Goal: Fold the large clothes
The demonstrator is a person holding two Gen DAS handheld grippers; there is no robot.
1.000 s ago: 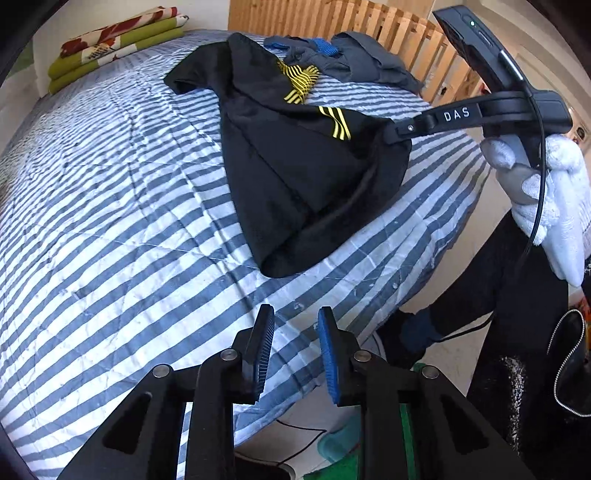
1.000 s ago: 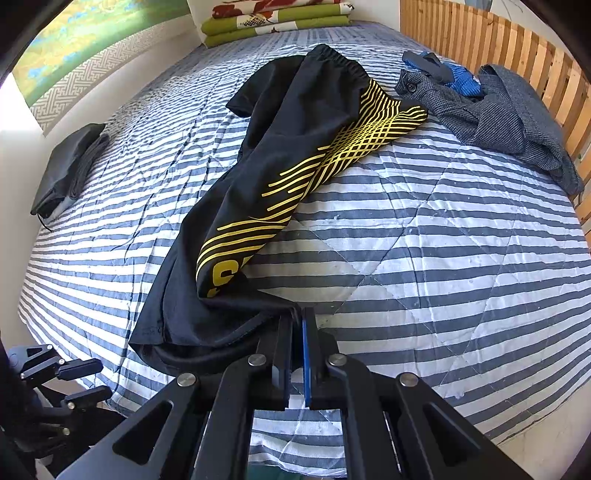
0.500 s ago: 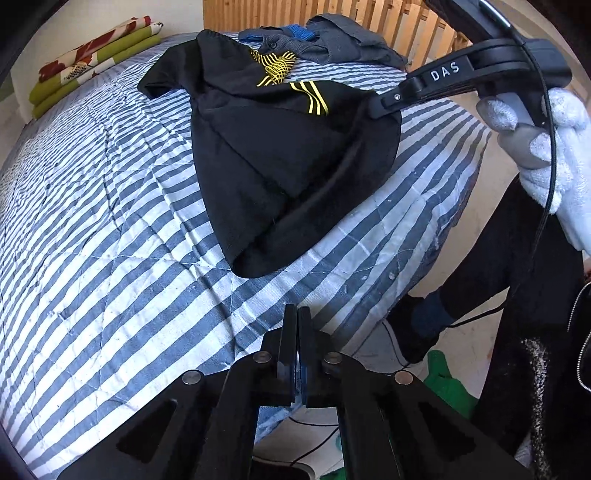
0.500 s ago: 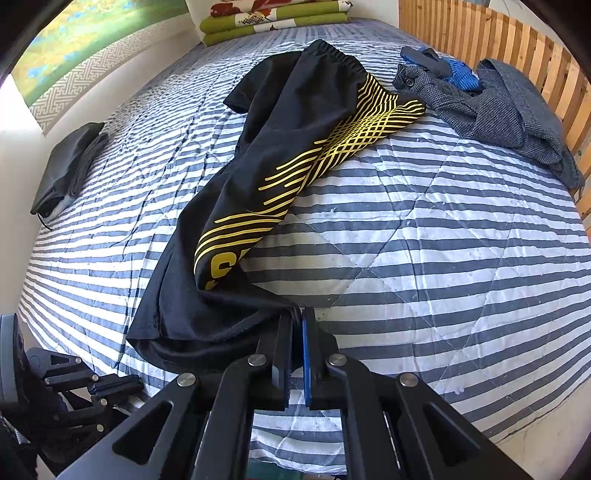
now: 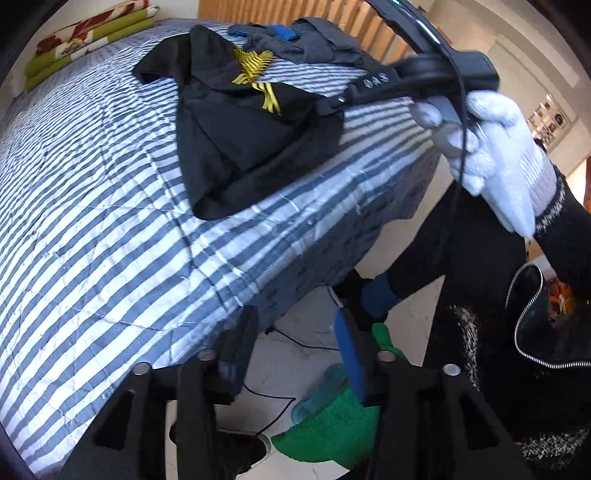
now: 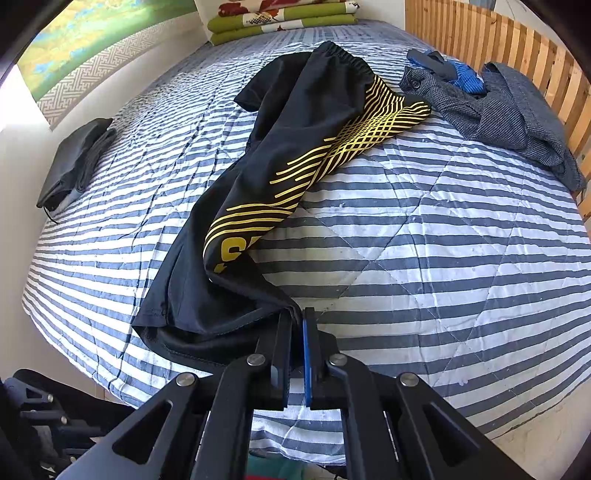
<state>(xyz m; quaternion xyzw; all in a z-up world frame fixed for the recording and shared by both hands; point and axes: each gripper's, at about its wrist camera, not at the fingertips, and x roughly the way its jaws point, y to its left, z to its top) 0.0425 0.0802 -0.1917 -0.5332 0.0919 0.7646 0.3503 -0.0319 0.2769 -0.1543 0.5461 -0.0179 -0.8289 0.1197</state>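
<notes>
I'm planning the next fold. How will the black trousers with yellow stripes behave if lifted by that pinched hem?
The black trousers are probably floppy: they lie creased and bunch where the right gripper pinches them. The smooth, slightly shiny fabric looks light and may slide over the striped quilt, trailing rather than holding shape.

The left wrist view looks steeply down from beyond the bed's (image 5: 110,221) edge, taking in floor and mattress corner, facing across toward the slatted headboard (image 5: 280,14). The right wrist view sits close over the same edge, looking along the bed (image 6: 424,221) lengthwise. Both share the black and yellow trousers (image 5: 240,129) (image 6: 280,166) and the grey garment pile (image 5: 317,40) (image 6: 498,110).
</notes>
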